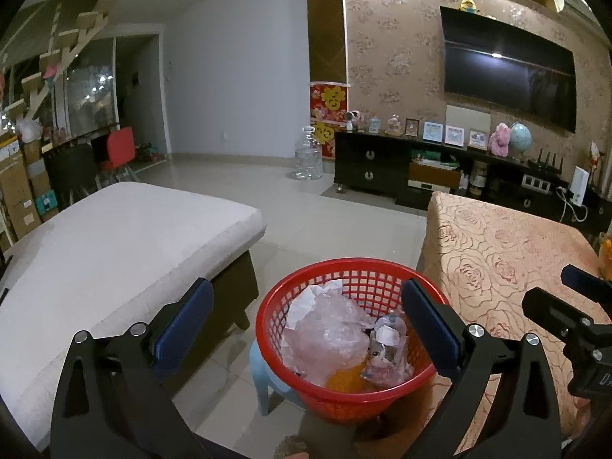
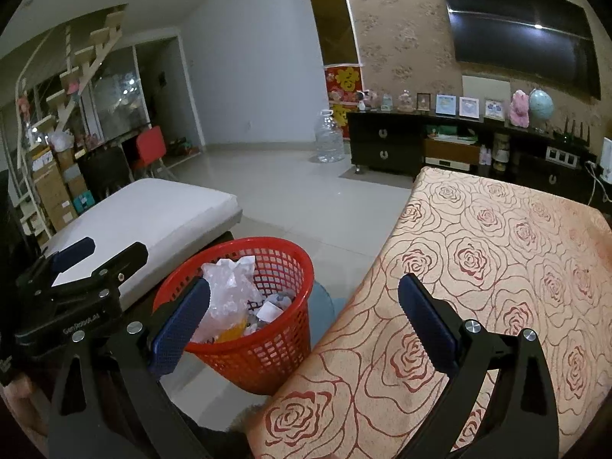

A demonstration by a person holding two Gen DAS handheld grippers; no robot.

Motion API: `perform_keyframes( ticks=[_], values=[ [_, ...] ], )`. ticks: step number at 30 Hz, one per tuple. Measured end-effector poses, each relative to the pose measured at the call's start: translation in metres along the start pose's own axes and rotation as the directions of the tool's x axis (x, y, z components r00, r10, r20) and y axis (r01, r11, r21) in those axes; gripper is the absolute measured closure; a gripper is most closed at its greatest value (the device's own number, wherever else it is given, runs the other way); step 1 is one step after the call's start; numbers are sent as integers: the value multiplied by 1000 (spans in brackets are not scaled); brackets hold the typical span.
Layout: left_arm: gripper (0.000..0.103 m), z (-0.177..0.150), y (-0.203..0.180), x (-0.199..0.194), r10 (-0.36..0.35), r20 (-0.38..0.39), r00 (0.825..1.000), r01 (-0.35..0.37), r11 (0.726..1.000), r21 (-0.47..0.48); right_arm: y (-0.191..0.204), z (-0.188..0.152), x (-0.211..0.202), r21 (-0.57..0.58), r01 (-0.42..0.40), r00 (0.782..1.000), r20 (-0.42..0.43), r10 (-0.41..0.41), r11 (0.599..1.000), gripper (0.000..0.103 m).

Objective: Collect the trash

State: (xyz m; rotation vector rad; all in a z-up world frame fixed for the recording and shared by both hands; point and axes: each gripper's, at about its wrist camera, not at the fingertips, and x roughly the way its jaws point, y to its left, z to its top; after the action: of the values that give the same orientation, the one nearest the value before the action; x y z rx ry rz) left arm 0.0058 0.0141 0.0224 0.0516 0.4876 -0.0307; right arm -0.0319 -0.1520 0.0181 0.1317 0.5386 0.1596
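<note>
- My left gripper (image 1: 308,317) hangs with its blue-padded fingers (image 1: 185,323) spread wide and nothing between them; the red mesh wastebasket (image 1: 267,329) sits below and ahead in the gap.
- My right gripper (image 2: 304,315) is likewise released, its fingers (image 2: 424,319) apart and empty, over the near edge of the table covered by a rose-patterned cloth (image 2: 497,267).
- The wastebasket (image 2: 283,348) stands on the tiled floor (image 2: 306,199), just beside the table's left edge and near the corner of a white-cushioned bench (image 2: 153,214).
- A pale blue plastic stool (image 1: 264,375) stands against the basket's near-left side; whether the basket rests on it I cannot tell.
- Inside the basket lies the collected trash: crumpled clear plastic wrap (image 1: 329,336), a scrap of white paper (image 1: 306,300), a small clear bottle with a label (image 1: 388,331), a packet printed with a cartoon face (image 1: 380,361), and something orange (image 1: 344,378) at the bottom.
- From the left wrist view, my right gripper (image 1: 573,313) shows at the far right edge, above the tablecloth.
- From the right wrist view, my left gripper (image 2: 82,267) shows at the left, near the basket and bench.
- Across the room a dark TV cabinet (image 1: 367,168) stands under a wall-mounted television (image 1: 508,72), with a large clear water jug (image 1: 308,155) on the floor to its left.
</note>
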Motion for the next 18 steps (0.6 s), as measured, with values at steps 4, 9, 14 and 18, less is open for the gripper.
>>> perform_keyframes(
  ticks=[4, 9, 14, 18],
  values=[
    [8, -1, -8, -2, -7, 0, 1000, 7, 1000, 16, 0, -1, -2, -5, 3, 1000, 1, -3, 1000, 7],
    [8, -1, -15, -4, -10, 2, 1000, 10, 1000, 29, -2, -3, -4, -11, 7, 1000, -1, -7, 1000, 7],
    [8, -1, -16, -4, -9, 2, 1000, 9, 1000, 30, -4, -3, -5, -13, 8, 1000, 2, -8, 1000, 7],
    [8, -1, -17, -4, -9, 1, 1000, 9, 999, 34, -4, -3, -5, -13, 8, 1000, 1, -8, 1000, 7]
  ],
)
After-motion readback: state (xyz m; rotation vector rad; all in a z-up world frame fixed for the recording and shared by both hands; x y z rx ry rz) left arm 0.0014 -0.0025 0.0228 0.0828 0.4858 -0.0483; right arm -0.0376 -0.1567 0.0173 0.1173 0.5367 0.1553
